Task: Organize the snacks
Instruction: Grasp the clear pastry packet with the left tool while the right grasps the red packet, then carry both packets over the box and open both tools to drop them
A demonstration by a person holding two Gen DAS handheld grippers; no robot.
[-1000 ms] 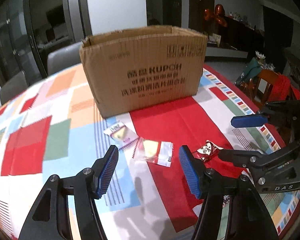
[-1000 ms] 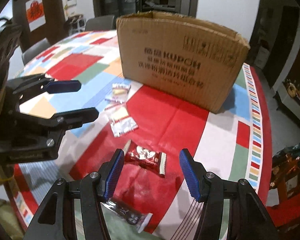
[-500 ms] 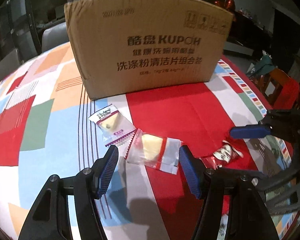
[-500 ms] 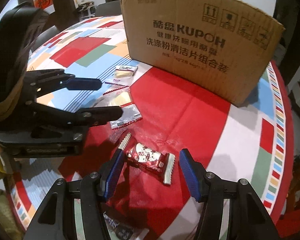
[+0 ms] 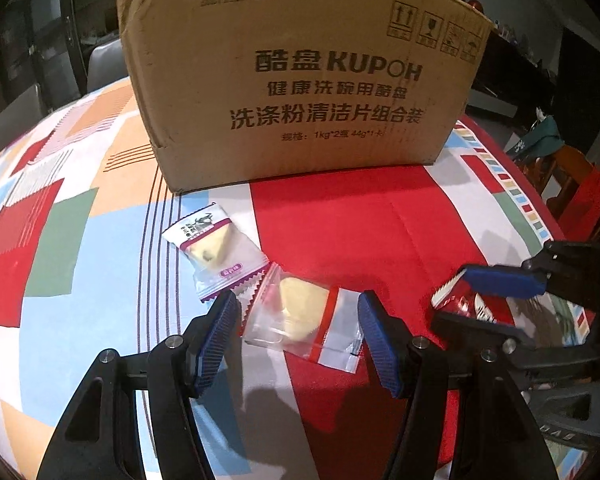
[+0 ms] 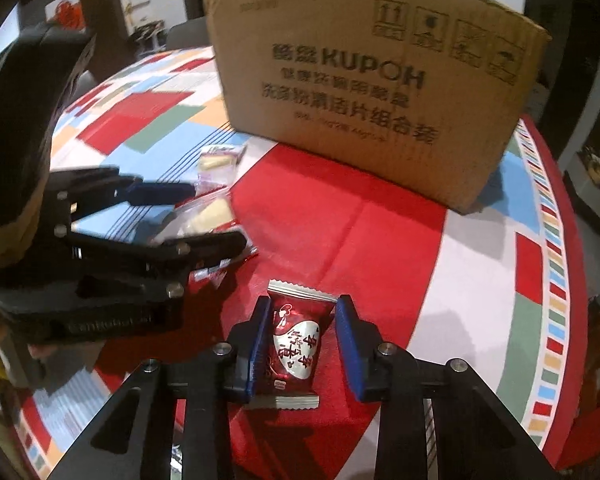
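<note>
A clear snack packet with red stripes and a yellow piece inside [image 5: 300,314] lies on the tablecloth between the fingers of my open left gripper [image 5: 300,338]; it also shows in the right wrist view [image 6: 210,216]. A white and purple snack packet [image 5: 216,250] lies just beyond it. My right gripper [image 6: 302,344] has its pads against both sides of a red candy packet [image 6: 296,346] that rests on the cloth. In the left wrist view the right gripper [image 5: 480,300] is at the right with the red packet [image 5: 456,300] between its fingers.
A large open cardboard box [image 5: 300,76] printed KUPOH stands upright on the patchwork tablecloth [image 5: 60,220] just behind the snacks. Chairs [image 5: 580,192] stand past the table's right edge. Another small packet [image 6: 220,158] lies near the box in the right wrist view.
Both grippers moved forward and down toward the table. The left one now straddles the clear packet. The right one closed from wide open onto the red candy packet.
</note>
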